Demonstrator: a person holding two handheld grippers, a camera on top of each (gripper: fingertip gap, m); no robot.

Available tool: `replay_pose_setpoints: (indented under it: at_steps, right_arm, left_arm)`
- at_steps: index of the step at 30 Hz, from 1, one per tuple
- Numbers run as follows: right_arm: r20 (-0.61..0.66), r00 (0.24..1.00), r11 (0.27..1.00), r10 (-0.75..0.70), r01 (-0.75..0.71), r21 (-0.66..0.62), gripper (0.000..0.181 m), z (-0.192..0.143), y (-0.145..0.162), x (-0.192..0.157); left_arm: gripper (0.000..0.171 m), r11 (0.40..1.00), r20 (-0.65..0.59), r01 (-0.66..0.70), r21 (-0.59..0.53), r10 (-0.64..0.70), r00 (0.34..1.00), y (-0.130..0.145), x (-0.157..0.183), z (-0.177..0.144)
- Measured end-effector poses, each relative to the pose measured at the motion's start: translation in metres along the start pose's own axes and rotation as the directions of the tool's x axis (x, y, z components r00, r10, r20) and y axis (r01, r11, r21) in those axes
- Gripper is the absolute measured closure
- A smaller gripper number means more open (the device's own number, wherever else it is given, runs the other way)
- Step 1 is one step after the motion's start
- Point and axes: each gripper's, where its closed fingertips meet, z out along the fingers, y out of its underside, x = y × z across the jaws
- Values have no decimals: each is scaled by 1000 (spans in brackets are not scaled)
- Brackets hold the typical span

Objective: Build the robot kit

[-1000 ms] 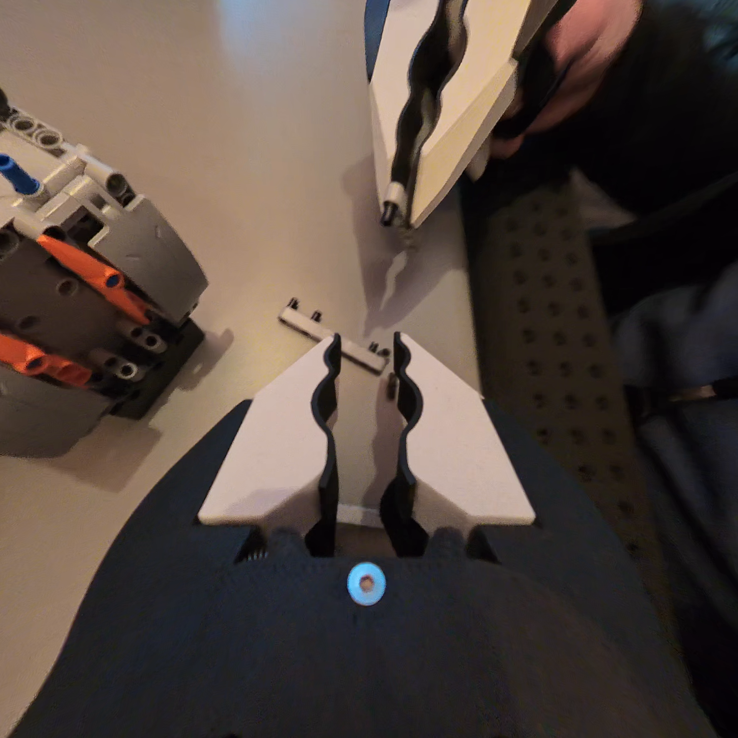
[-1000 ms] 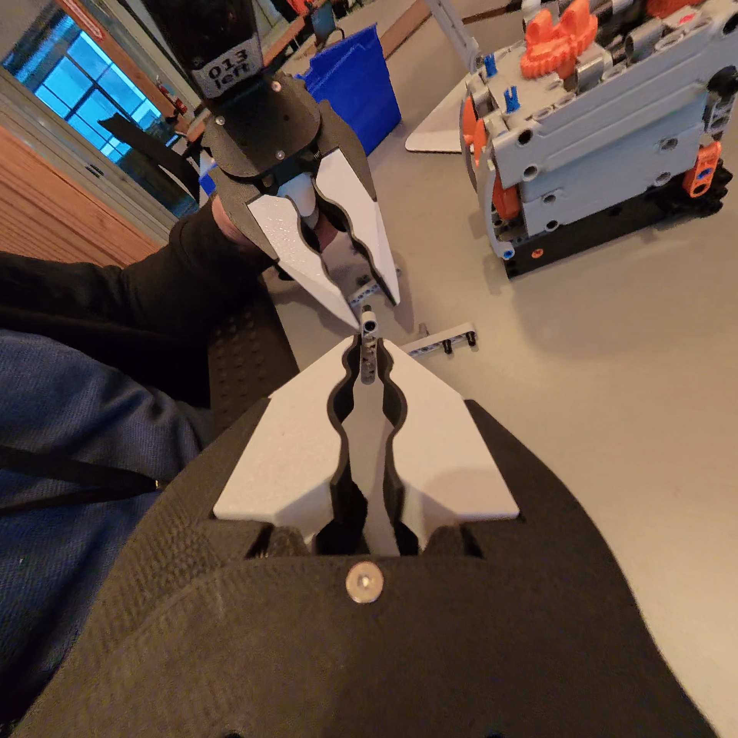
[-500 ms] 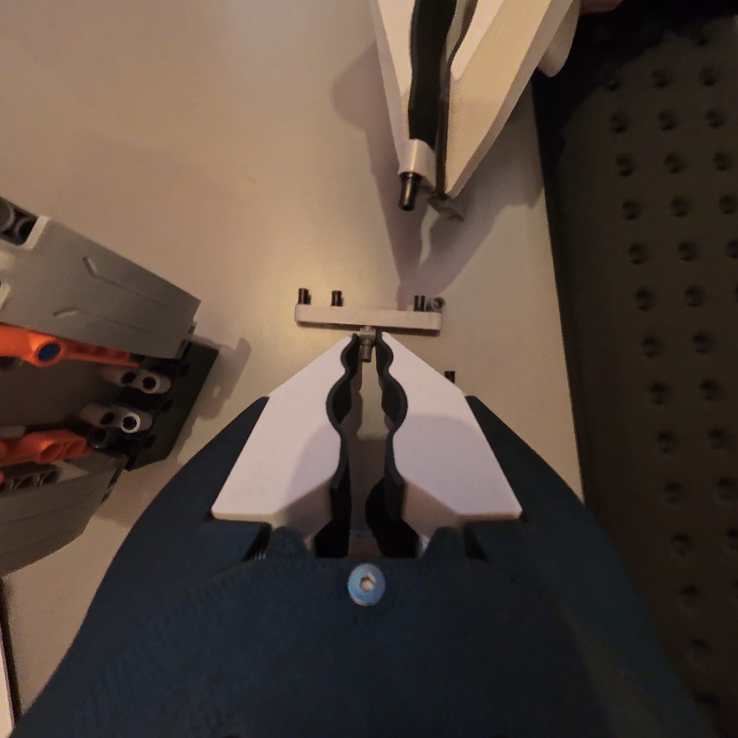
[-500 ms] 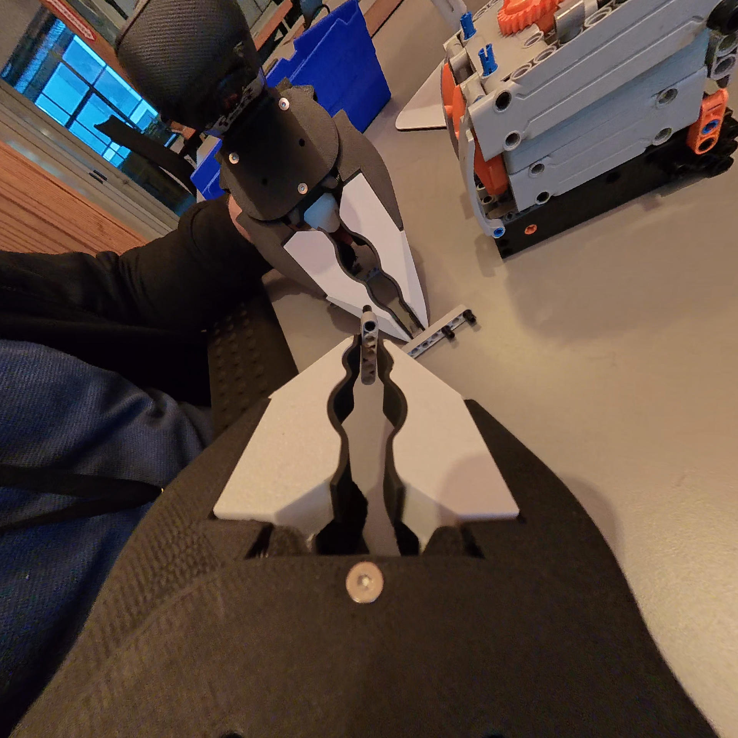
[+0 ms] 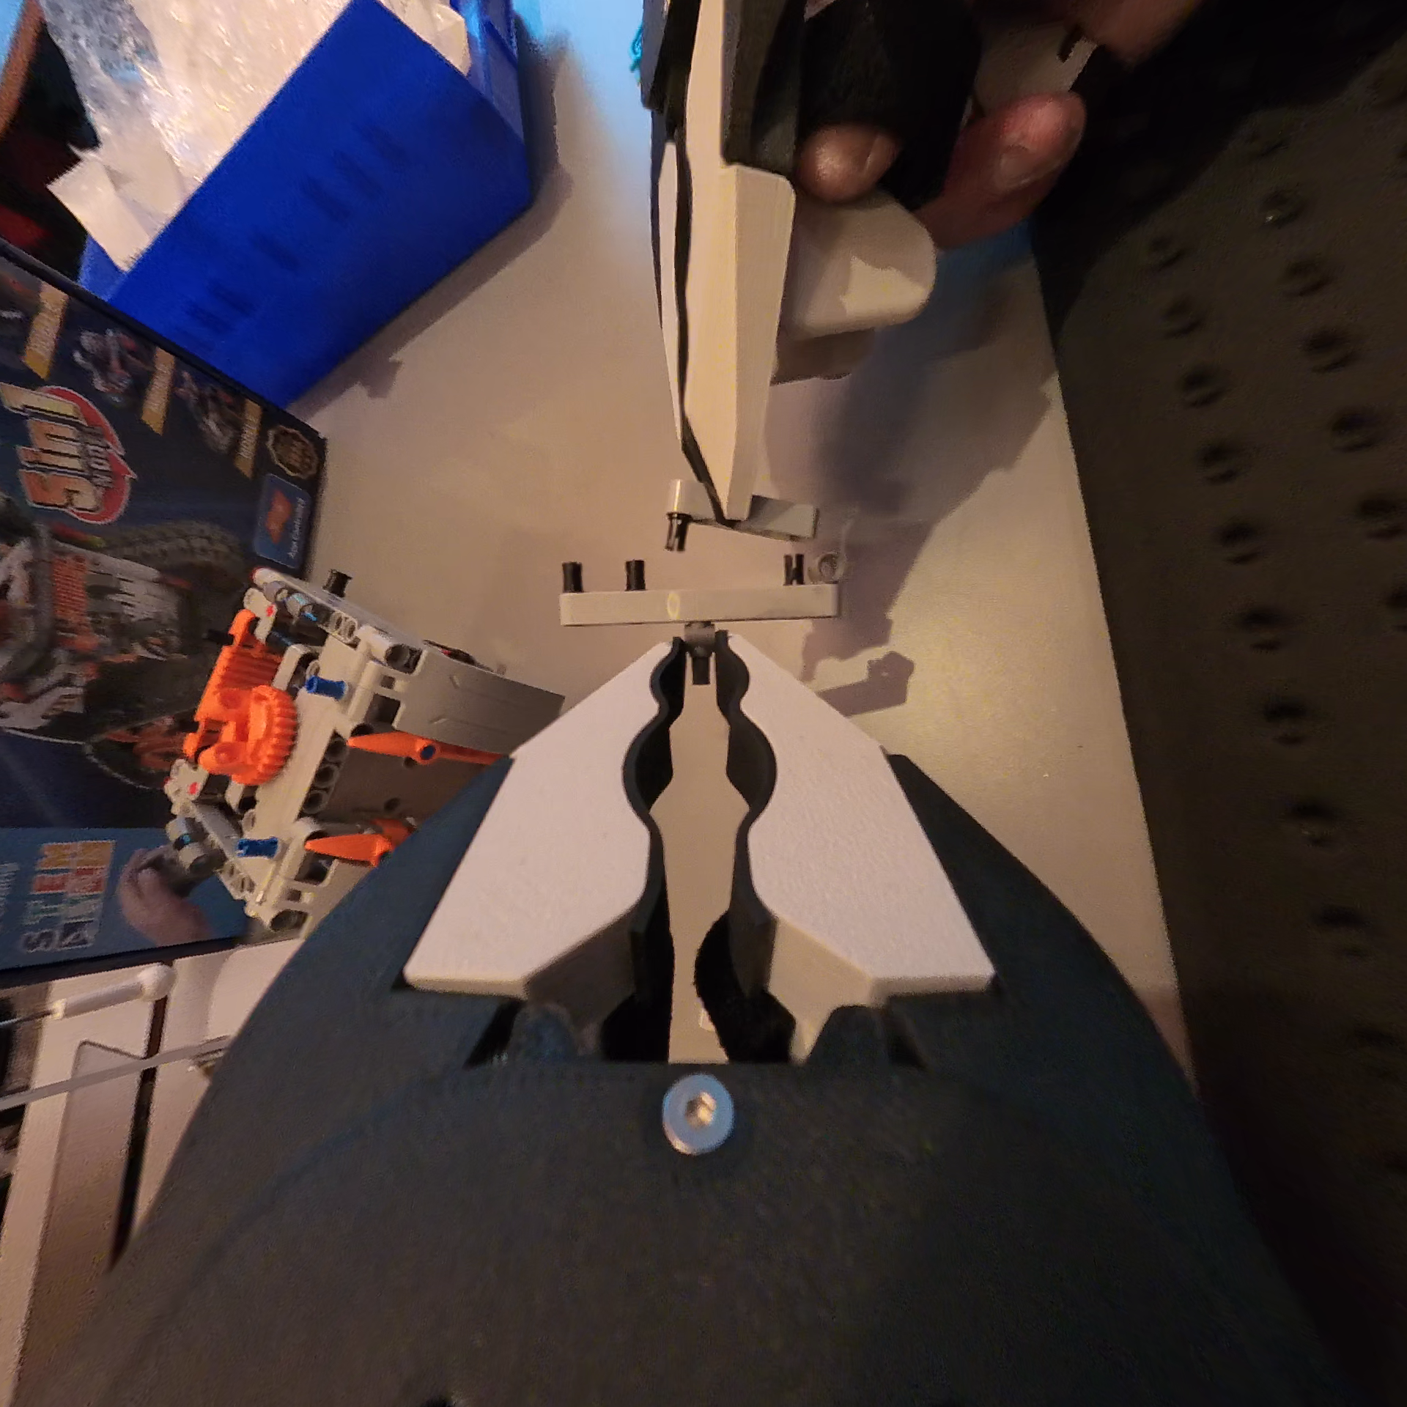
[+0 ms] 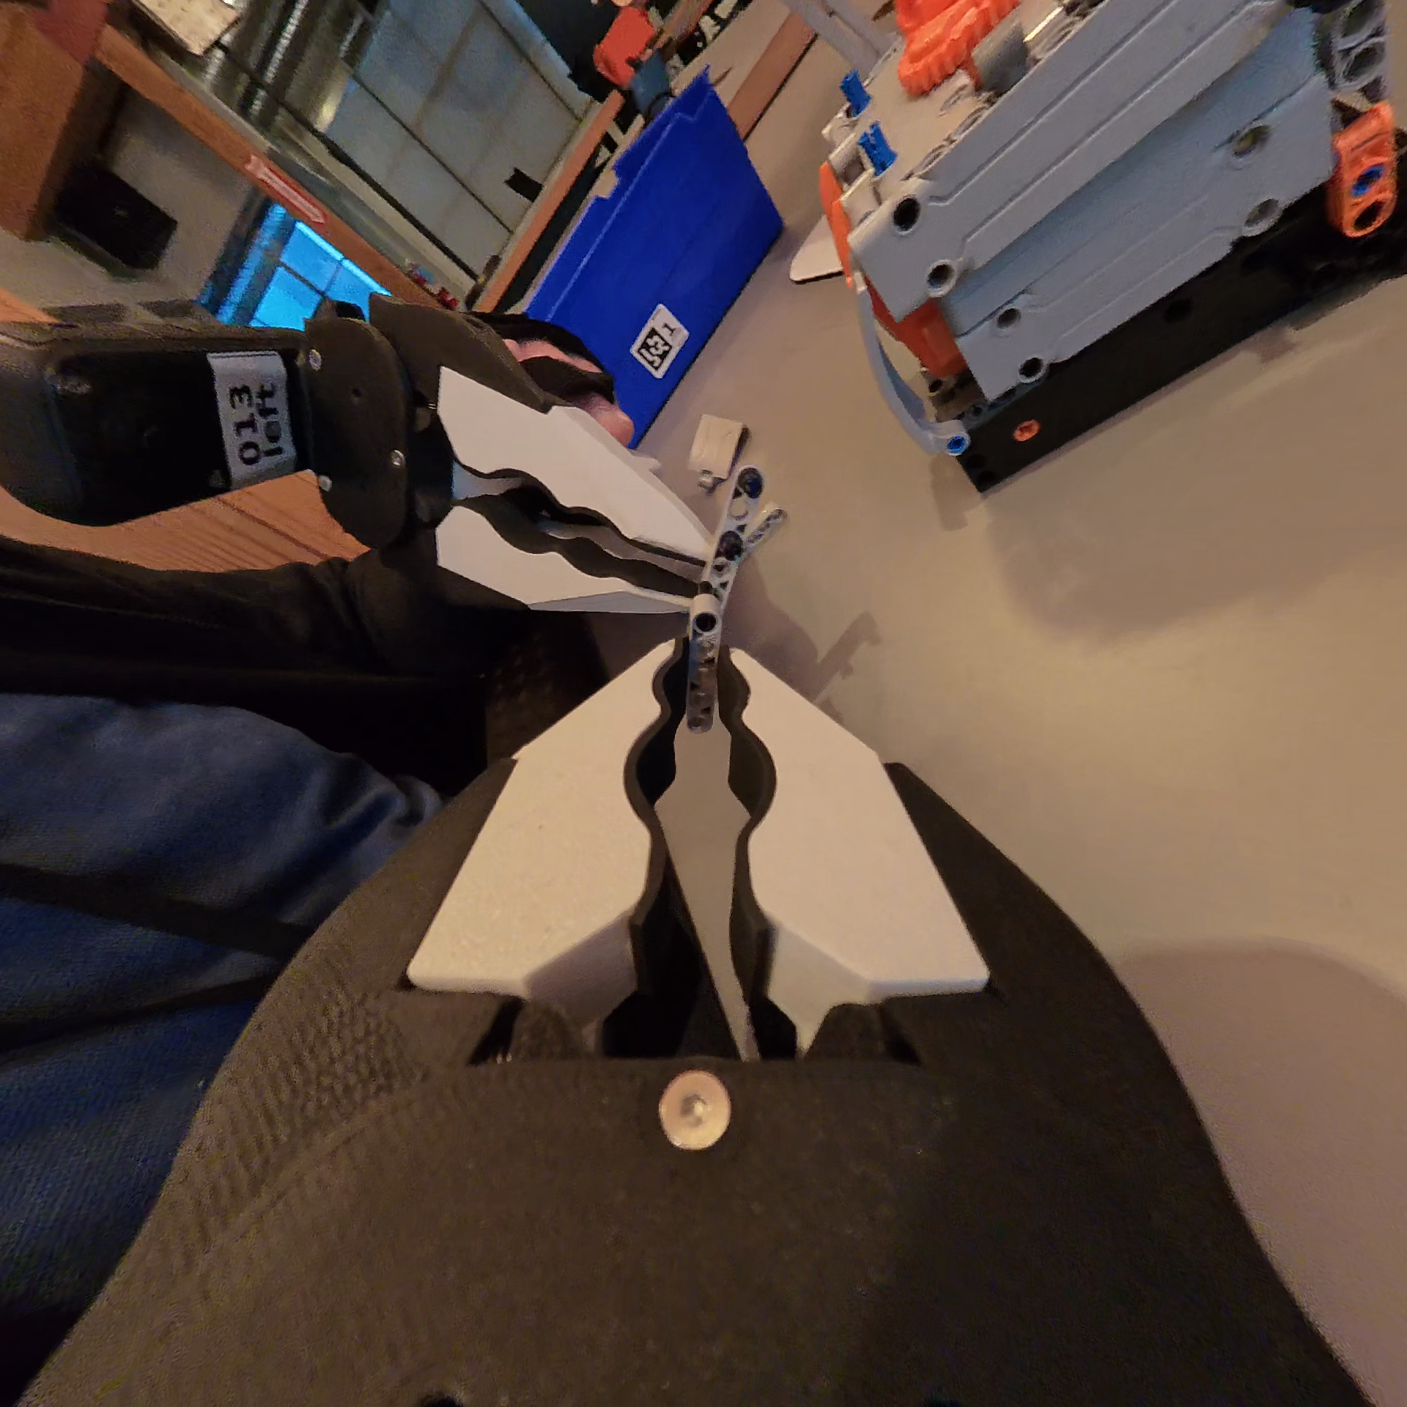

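Note:
My left gripper (image 5: 700, 647) is shut on a small pin on the near side of a long grey beam (image 5: 761, 607), held crosswise above the table (image 5: 472, 457). Black pins (image 5: 601, 575) stick out of its far side. My right gripper (image 6: 700, 655) is shut on a short grey beam (image 6: 702, 689) with a black pin at one end (image 5: 674, 531). In the left wrist view the right gripper (image 5: 731, 510) comes in from the top, with the short beam (image 5: 784, 521) just beyond the long beam's pins. In the right wrist view the left gripper (image 6: 689, 575) enters from the left with the long beam (image 6: 735, 525).
A grey, black and orange brick-built model (image 5: 304, 761) (image 6: 1104, 228) stands on the table. A blue bin (image 5: 320, 213) (image 6: 655, 251) and a printed box (image 5: 114, 609) lie behind it. A small white piece (image 6: 716, 441) lies on the table. A dark perforated surface (image 5: 1256, 685) borders the table's edge. Only a small space, under 4 cm, lies between the two pairs of fingers.
My left gripper shut on the long beam's pin, lifted it off the table and turned. The right gripper with the short beam now sits closer to the long beam's pins.

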Motion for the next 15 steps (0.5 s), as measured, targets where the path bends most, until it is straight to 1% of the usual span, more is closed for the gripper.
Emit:
replay_pose_setpoints:
  at_steps: [7, 10, 15]
  right_arm:
    - [34, 999, 1000, 24, -23, -18, 177, 4, 1, -2]
    - [35, 999, 999, 40, -40, -21, 177, 4, 1, 0]
    - [55, 997, 999, 47, -46, -9, 177, 3, -1, -2]
  left_arm:
    - [167, 999, 25, -48, 7, 48, 999, -5, 1, -1]
    - [167, 996, 55, -94, -9, 95, 994, -6, 2, 0]
    - [167, 994, 75, -108, -13, 109, 991, -7, 1, 0]
